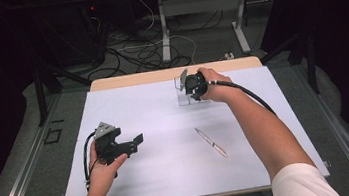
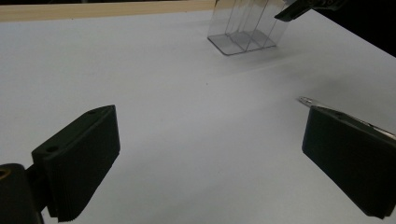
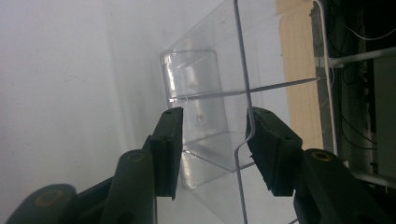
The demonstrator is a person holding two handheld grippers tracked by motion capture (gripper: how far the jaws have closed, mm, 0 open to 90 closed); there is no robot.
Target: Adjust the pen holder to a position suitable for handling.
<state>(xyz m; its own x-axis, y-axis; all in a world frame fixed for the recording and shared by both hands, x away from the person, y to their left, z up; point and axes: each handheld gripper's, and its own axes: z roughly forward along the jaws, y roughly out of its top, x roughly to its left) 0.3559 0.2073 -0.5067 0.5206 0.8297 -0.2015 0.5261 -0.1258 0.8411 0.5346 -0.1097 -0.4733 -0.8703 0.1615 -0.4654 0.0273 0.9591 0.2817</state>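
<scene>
A clear plastic holder [image 1: 182, 100] with divided compartments stands at the far middle of the white table surface [image 1: 172, 179]. My right gripper [image 1: 185, 92] reaches down onto it. In the right gripper view the two pads sit against opposite walls of the holder [image 3: 201, 93], so the gripper [image 3: 215, 140] is shut on it. A silver pen [image 1: 211, 143] lies flat on the table, right of centre. My left gripper [image 1: 135, 144] hovers at the near left, open with nothing between its jaws [image 2: 210, 158]. It faces the holder [image 2: 243, 32], and the pen tip [image 2: 306, 100] shows beside its right jaw.
A strip of wooden tabletop [image 1: 135, 78] shows beyond the white surface at the far edge. Behind the table are cables on the floor [image 1: 141, 51] and the legs of another desk [image 1: 164, 33]. Dark curtains close in both sides.
</scene>
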